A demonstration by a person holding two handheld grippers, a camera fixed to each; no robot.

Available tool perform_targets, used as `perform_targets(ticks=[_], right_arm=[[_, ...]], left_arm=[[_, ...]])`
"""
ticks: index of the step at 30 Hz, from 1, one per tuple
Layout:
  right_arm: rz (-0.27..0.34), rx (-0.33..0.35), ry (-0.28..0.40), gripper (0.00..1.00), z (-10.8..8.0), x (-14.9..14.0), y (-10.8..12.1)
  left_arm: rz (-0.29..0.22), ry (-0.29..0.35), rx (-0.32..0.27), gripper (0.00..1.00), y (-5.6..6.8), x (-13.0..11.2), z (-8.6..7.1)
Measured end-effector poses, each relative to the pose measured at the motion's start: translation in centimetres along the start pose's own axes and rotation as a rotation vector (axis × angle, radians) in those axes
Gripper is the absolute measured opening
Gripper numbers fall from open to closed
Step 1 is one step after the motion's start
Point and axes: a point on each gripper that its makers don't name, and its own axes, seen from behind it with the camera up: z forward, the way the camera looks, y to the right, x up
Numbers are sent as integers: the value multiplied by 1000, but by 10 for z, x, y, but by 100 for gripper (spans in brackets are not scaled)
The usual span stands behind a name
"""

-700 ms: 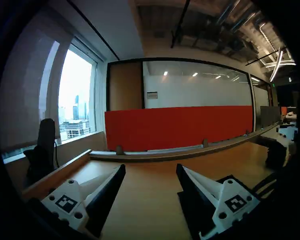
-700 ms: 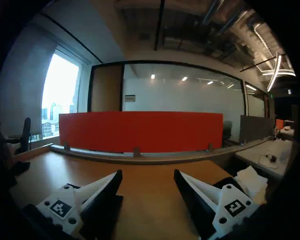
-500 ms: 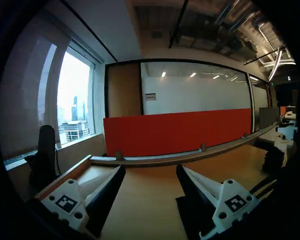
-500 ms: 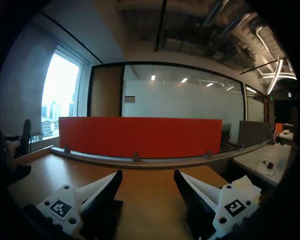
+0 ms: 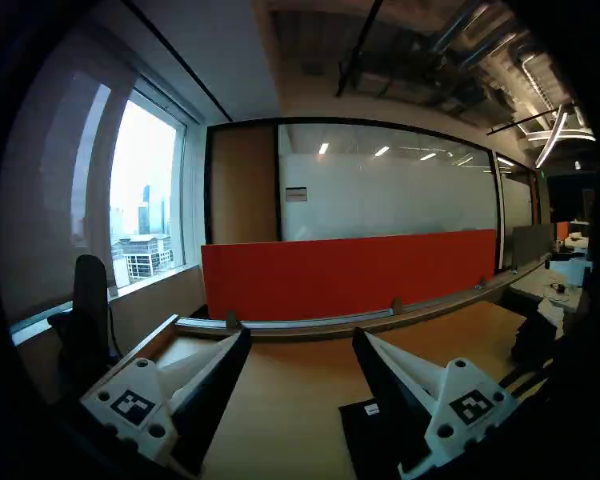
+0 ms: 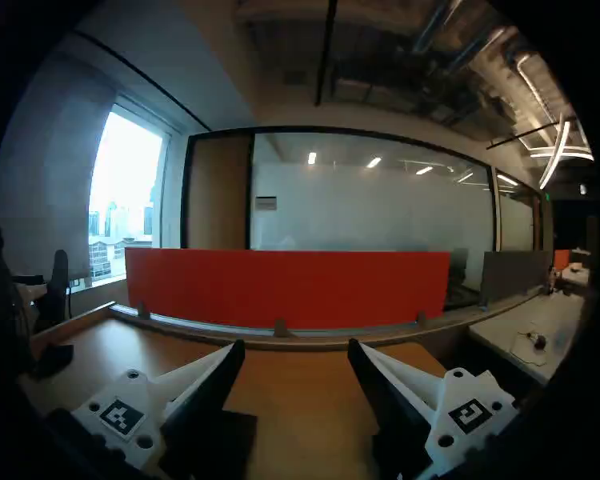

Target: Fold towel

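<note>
The left tongs hang over the wooden bench. Their fingers stand wide apart and there is nothing between them. The right tongs are in the same state: fully open, empty, a little above the wood.

In the left gripper view a dark flat thing lies on the bench toward its near edge, partly under the right finger of the left tongs (it carries a small white tag). In the right gripper view a similar dark patch lies below the left finger of the right tongs. I cannot tell if either of them is the towel, so I cannot say where the towel is.

A red screen stands along the far edge of the bench. Past the left edge there is a black chair, and behind it a bright window.
</note>
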Motion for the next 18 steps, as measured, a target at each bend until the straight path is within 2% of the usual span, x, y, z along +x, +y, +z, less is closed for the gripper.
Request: perform_targets(ticks=[8, 18], right_arm=[[-57, 101, -46, 100, 2, -9, -21], [-151, 272, -170, 100, -3, -39, -52]], left_arm=[[23, -68, -77, 94, 13, -11, -4], [57, -169, -238, 94, 39, -35, -11]])
